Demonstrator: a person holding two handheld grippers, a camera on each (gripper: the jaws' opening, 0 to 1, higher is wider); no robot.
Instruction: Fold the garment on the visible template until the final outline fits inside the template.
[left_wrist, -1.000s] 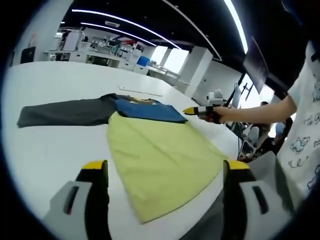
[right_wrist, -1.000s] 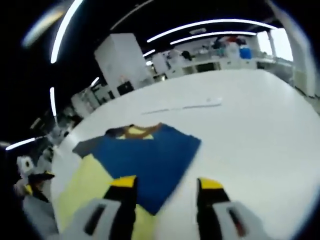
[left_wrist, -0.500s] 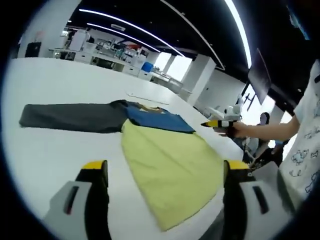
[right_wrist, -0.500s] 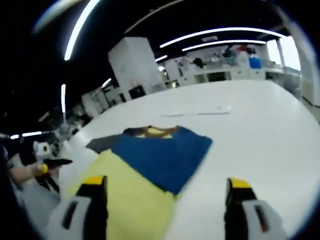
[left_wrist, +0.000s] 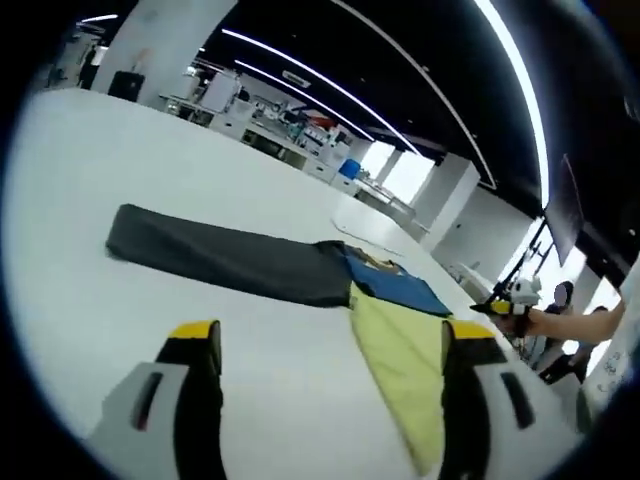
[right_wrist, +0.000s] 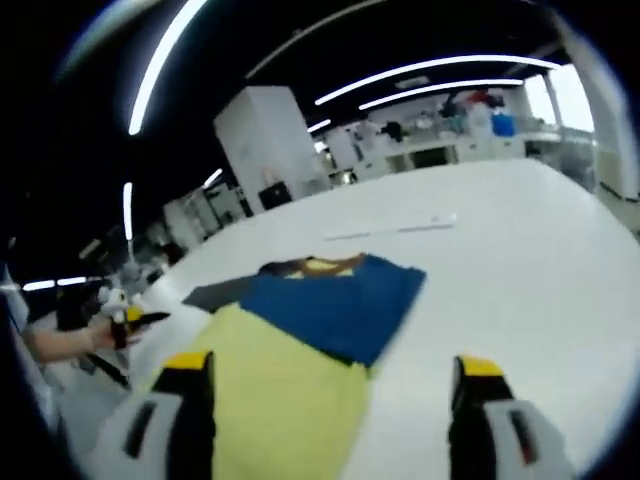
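both tools wide open, empty, above the half-folded garment (left_wrist: 390, 300) on white table (left_wrist: 80, 260)

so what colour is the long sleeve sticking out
Dark grey sleeve, clearest in the left gripper view.

Left gripper view: low over the white worktop (left_wrist: 120, 300), looking forward between its own tongs (left_wrist: 325, 350), tilted, facing along the garment (left_wrist: 300, 275) from the dark sleeve side toward the far office. Right tongs (left_wrist: 495, 308) seen at the right edge, beyond the garment. Right gripper view: also low, looking between its own tongs (right_wrist: 330, 385) across the yellow and blue panels (right_wrist: 310, 320), close to them. Left tongs (right_wrist: 140, 318) seen at the left edge. Shared: garment, worktop, ceiling lights (right_wrist: 430, 70), from roughly opposite ends.
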